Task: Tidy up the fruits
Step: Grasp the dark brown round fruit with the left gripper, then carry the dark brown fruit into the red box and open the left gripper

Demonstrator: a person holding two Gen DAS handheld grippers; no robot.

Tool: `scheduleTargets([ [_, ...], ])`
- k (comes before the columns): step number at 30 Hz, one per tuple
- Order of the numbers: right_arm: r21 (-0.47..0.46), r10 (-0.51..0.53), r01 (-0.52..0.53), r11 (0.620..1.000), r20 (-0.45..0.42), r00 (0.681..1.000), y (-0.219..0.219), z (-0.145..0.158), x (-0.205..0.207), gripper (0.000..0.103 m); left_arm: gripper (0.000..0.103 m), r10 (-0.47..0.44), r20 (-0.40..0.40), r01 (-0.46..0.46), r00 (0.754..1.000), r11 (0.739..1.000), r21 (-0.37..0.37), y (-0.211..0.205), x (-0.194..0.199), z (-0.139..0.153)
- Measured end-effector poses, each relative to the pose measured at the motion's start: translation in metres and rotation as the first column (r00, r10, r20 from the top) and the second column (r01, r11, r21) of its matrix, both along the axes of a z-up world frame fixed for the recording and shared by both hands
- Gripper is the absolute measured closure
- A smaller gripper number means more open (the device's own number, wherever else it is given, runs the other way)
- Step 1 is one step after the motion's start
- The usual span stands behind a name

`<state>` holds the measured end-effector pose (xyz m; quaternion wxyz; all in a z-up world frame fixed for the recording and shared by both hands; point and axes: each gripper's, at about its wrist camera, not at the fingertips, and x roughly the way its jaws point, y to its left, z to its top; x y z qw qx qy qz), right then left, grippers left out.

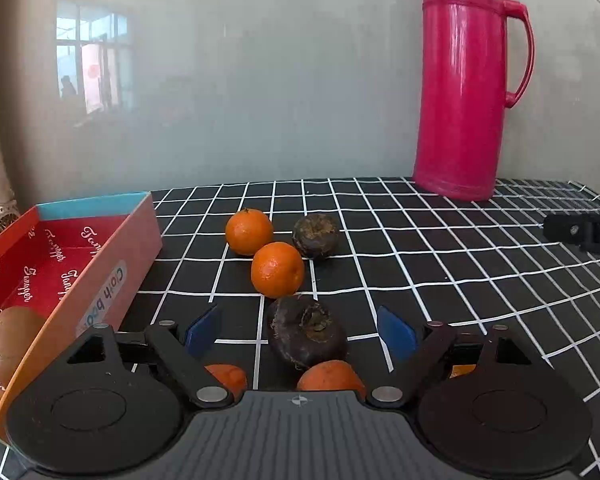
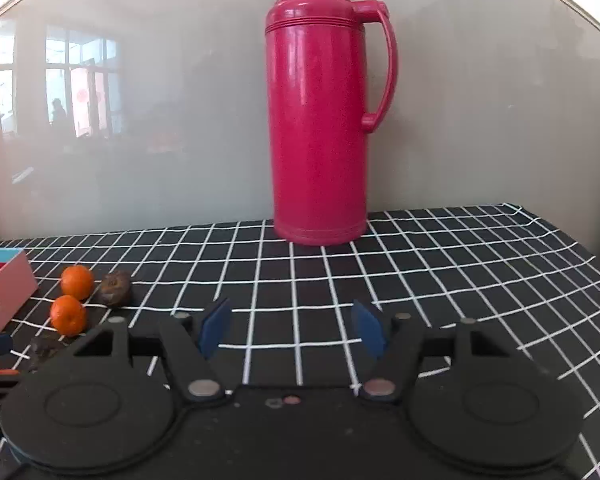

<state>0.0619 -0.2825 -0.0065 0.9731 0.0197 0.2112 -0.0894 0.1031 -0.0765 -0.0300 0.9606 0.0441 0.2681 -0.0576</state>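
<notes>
My left gripper [image 1: 300, 330] is open, its blue pads either side of a dark brown fruit [image 1: 306, 332] on the checked cloth. Two oranges [image 1: 277, 269] [image 1: 249, 231] and a second dark fruit [image 1: 315, 236] lie beyond it. Two more oranges [image 1: 331, 375] [image 1: 226, 378] show partly under the gripper body. A red-lined cardboard box [image 1: 112, 276] at the left holds a brown kiwi-like fruit [image 1: 14, 338]. My right gripper [image 2: 292, 330] is open and empty over bare cloth; the oranges [image 2: 68, 315] and a dark fruit [image 2: 115, 288] lie to its left.
A tall pink thermos [image 1: 466, 80] stands at the back against the wall, also in the right wrist view [image 2: 320, 120]. The black-and-white checked cloth [image 2: 420, 280] covers the table. The right gripper's black body [image 1: 584, 232] shows at the far right of the left view.
</notes>
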Motion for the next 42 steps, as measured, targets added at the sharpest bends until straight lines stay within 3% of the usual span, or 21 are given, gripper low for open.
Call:
scheduleTargets([
  [1, 0.002, -0.002, 0.002, 1.000, 0.000, 1.000, -0.002, 0.000, 0.000, 0.036, 0.032, 0.000, -0.008, 0.000, 1.000, 1.000, -0.005, 0.001, 0.001, -0.001],
  [3, 0.000, -0.008, 0.008, 1.000, 0.002, 1.000, -0.005, 0.000, 0.001, 0.036, 0.040, -0.005, -0.031, 0.005, 0.999, 1.000, -0.009, 0.000, 0.005, -0.004],
  [8, 0.002, -0.008, 0.008, 1.000, 0.002, 1.000, -0.008, 0.000, 0.000, 0.036, 0.042, -0.011, -0.061, 0.011, 0.998, 1.000, -0.009, -0.001, 0.010, -0.009],
  [9, 0.002, -0.008, 0.008, 1.000, -0.001, 1.000, -0.008, 0.000, 0.001, 0.036, 0.056, -0.013, -0.061, 0.012, 0.998, 1.000, -0.009, -0.002, 0.009, -0.009],
  [24, -0.002, -0.052, 0.052, 0.999, -0.041, 0.998, -0.005, -0.006, 0.007, 0.036, 0.057, -0.013, -0.013, 0.013, 1.000, 1.000, -0.016, 0.012, -0.007, 0.005],
  [33, -0.006, -0.005, 0.005, 1.000, -0.039, 0.999, 0.029, -0.005, 0.012, 0.036, 0.057, 0.053, 0.081, -0.053, 0.995, 0.999, -0.010, 0.056, -0.030, 0.030],
  [42, 0.006, 0.074, -0.074, 0.997, -0.026, 0.997, 0.080, -0.001, 0.017, 0.036, 0.057, 0.181, 0.102, -0.180, 0.978, 0.983, -0.013, 0.129, -0.047, 0.038],
])
